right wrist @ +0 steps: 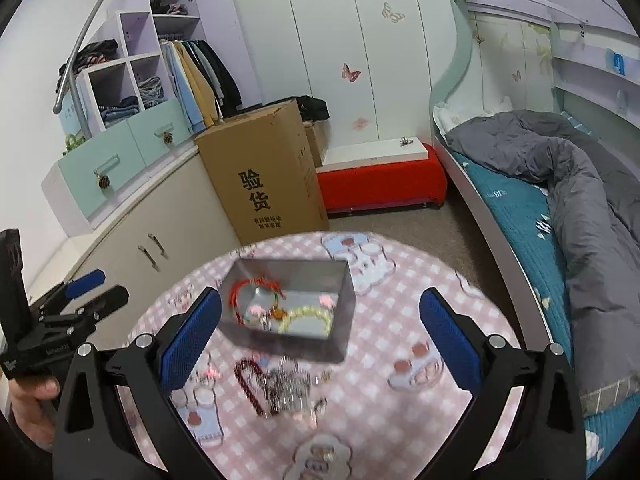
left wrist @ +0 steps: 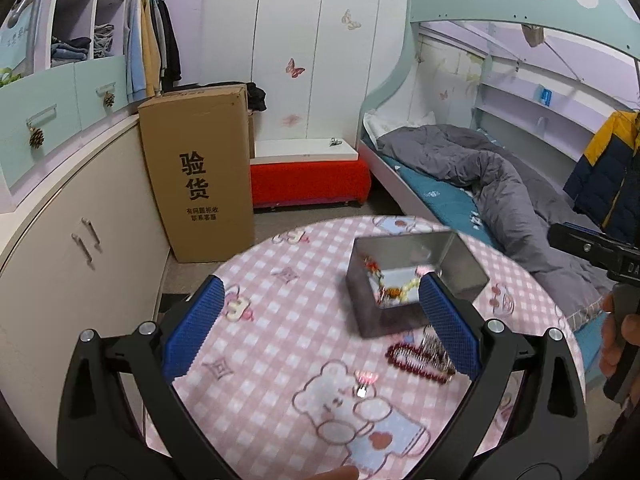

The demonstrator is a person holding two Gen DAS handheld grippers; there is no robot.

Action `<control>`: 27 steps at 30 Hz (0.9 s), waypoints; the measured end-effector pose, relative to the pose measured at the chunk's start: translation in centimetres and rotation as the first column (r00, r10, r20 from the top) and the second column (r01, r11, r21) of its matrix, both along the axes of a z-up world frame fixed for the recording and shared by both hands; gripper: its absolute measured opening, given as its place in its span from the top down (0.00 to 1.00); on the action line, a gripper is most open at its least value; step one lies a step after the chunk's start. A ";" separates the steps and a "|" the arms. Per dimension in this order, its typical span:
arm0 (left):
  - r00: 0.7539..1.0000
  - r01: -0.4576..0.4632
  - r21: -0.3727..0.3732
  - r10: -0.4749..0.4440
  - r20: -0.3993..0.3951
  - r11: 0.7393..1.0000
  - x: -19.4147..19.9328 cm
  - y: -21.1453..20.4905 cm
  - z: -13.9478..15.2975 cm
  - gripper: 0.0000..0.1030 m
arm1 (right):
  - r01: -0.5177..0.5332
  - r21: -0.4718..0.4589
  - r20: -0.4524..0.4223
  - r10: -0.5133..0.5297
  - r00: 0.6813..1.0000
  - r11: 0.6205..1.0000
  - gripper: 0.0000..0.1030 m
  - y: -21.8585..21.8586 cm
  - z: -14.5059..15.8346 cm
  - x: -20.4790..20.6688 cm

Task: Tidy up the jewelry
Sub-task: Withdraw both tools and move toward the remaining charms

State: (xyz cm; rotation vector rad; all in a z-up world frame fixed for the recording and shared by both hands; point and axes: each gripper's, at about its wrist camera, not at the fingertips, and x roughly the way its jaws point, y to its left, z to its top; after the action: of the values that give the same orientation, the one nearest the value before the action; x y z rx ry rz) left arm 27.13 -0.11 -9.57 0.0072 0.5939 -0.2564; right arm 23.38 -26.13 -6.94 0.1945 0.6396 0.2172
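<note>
A grey metal box [left wrist: 362, 300] [right wrist: 340, 276] stands on a round table with a pink checked cloth [left wrist: 280, 320] [right wrist: 400, 320]. It holds a red string bracelet [right wrist: 240, 292], a yellow bead bracelet [right wrist: 308, 316] and other small pieces. In front of the box lie a dark red bead bracelet [left wrist: 404, 362] [right wrist: 248, 380] and a silver chain piece [right wrist: 288, 388], blurred. A small pink item [left wrist: 366, 378] lies on the cloth. My left gripper [left wrist: 320, 308] is open and empty above the table. My right gripper [right wrist: 320, 320] is open and empty above the box and loose jewelry.
A tall cardboard box [left wrist: 200, 172] stands beyond the table by a beige cabinet [left wrist: 60, 260]. A red bench [left wrist: 308, 184] is at the back. A bed with a grey quilt [left wrist: 500, 184] is on the right. The other hand-held gripper shows at the left edge [right wrist: 60, 320].
</note>
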 end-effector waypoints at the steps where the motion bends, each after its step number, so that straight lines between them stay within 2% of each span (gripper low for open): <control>1: 1.000 0.001 0.006 -0.001 -0.005 1.000 -0.4 0.2 -0.5 0.07 | 0.004 -0.002 -0.008 -0.004 1.000 1.000 0.07 -0.2 -0.4 -0.6; 7: 0.997 0.011 0.022 -0.009 -0.072 1.000 -2.1 0.8 -3.9 0.07 | 0.018 -0.028 -0.055 -0.020 0.998 0.999 0.07 -0.1 -2.8 -3.2; 16: 0.986 0.047 0.078 -0.034 -0.161 0.996 -1.7 -1.5 -8.3 0.07 | -0.037 -0.119 -0.164 0.017 0.986 0.992 0.10 2.2 -7.8 -3.7; 21: 0.980 0.066 0.110 -0.043 -0.194 0.992 -1.0 -2.7 -9.9 0.07 | -0.076 -0.113 -0.213 0.051 0.976 0.991 0.35 3.3 -9.6 -3.0; 27: 0.975 0.072 0.119 -0.045 -0.216 0.990 -0.4 -3.3 -10.7 0.07 | -0.103 -0.122 -0.238 0.071 0.969 0.987 0.49 4.1 -10.7 -2.4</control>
State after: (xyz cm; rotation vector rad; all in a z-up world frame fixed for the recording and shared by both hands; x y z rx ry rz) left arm 26.70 -3.36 -20.31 0.1214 0.8242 -0.2786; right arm 20.98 -22.02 -17.67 0.0631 0.8944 0.2374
